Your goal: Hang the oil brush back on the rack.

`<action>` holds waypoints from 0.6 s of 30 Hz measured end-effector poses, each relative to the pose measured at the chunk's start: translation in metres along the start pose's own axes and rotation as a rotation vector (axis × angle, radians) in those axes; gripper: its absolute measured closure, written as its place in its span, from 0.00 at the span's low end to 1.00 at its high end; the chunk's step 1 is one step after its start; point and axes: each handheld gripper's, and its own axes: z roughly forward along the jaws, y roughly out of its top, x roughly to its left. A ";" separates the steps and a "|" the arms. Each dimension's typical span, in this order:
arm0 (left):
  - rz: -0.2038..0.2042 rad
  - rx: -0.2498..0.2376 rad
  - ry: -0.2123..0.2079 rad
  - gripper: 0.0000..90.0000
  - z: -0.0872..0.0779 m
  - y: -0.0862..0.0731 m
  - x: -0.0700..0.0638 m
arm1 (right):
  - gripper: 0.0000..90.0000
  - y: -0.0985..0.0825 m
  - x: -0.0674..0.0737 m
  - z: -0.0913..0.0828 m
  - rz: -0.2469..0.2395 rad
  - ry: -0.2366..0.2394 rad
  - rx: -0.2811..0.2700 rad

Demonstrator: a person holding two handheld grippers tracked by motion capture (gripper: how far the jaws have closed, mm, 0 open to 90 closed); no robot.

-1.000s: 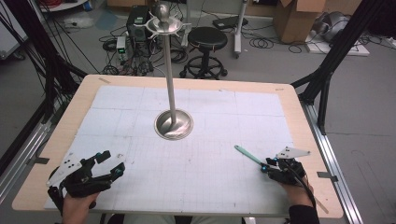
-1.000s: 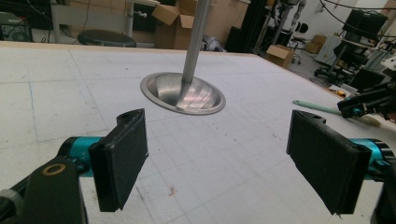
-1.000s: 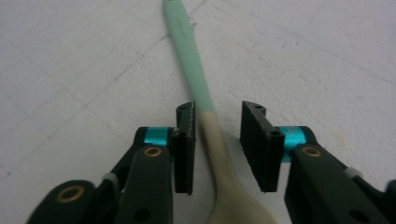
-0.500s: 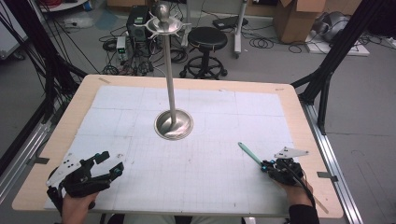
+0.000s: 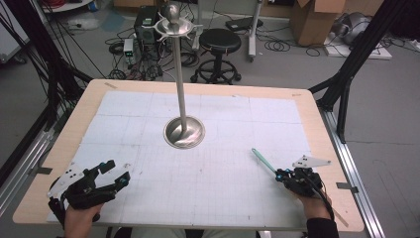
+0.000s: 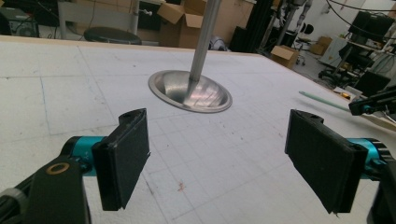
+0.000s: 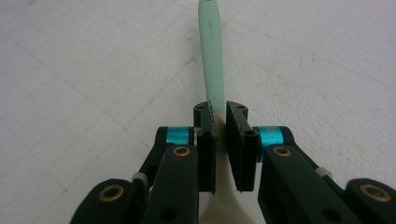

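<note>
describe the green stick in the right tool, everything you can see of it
The green stick is slim, flat and pale mint, plastic by its look, with a rounded tip and a cream-coloured part nearer the camera. The right tool is shut on it, its black pads clamping both sides. It points over the white mat, toward the table's middle.

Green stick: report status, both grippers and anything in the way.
Right gripper shut on the green stick, jaws just closed, stick low over the mat. Left gripper open, holding nothing. Metal stand mid-table, apart from the stick.

Steel stand [image 5: 183,132], stool [image 5: 219,41], boxes [image 5: 314,19]
</note>
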 end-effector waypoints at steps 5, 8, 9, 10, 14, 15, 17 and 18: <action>0.003 -0.005 -0.023 0.25 0.000 0.002 -0.002 | 0.92 0.008 0.006 -0.007 0.008 0.053 -0.091; 0.006 -0.006 -0.036 0.25 0.000 0.003 -0.003 | 0.92 0.011 0.010 -0.010 0.005 0.080 -0.119; 0.000 -0.009 -0.053 0.25 0.000 0.003 -0.004 | 0.92 0.016 0.016 -0.011 0.003 0.110 -0.150; -0.006 -0.013 -0.064 0.25 0.000 0.004 -0.004 | 0.92 0.018 0.018 -0.012 0.004 0.121 -0.164; -0.013 -0.022 -0.112 0.25 0.000 0.008 -0.007 | 0.92 0.027 0.027 -0.014 -0.018 0.170 -0.213; -0.014 -0.025 -0.126 0.25 0.000 0.009 -0.007 | 0.92 0.030 0.031 -0.014 -0.019 0.180 -0.222; -0.024 -0.033 -0.154 0.25 0.000 0.010 -0.009 | 0.92 0.034 0.036 -0.015 -0.027 0.204 -0.240; -0.023 -0.035 -0.173 0.25 0.001 0.011 -0.010 | 0.92 0.036 0.039 -0.016 -0.035 0.216 -0.251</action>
